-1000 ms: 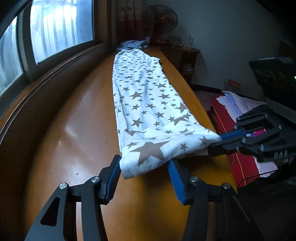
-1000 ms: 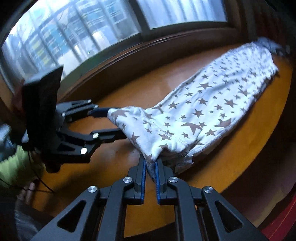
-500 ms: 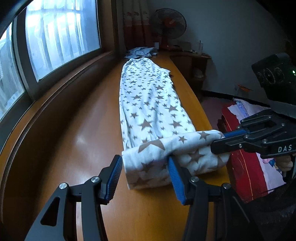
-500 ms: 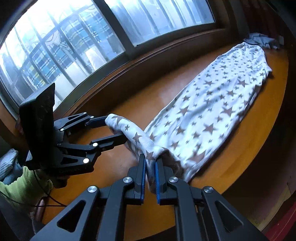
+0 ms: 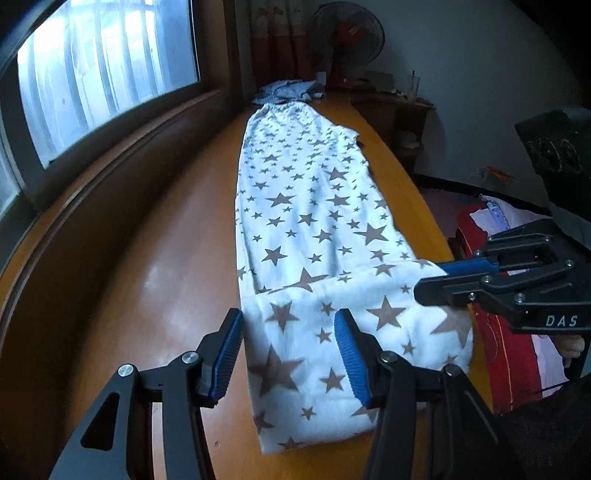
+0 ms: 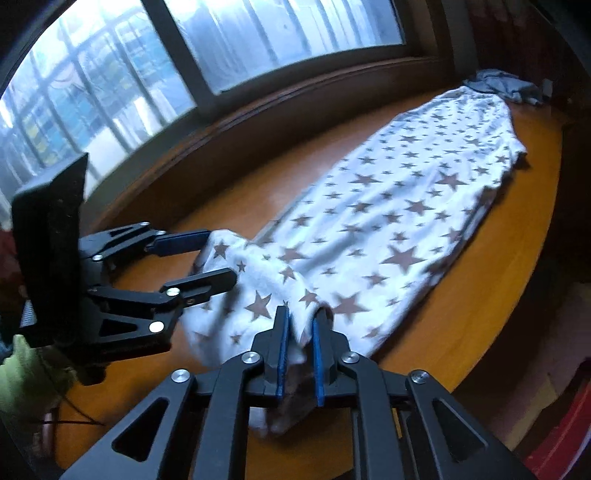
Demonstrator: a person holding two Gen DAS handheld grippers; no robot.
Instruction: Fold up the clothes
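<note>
A long white star-printed garment (image 5: pixel 314 221) is laid along a wooden table (image 5: pixel 147 277), its near end lifted. The right gripper (image 6: pixel 300 332) is clamped on one corner. The left gripper (image 5: pixel 288 347) is spread wide around the other.

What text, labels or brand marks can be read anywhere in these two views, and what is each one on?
"DAS": white letters on the black body of the right claw, seen in the left wrist view.
Nothing else is legible. The star-print garment carries only its star pattern, and the fan has a red hub with no readable lettering. The right wrist view shows no text at all, on the left claw or elsewhere.
</note>
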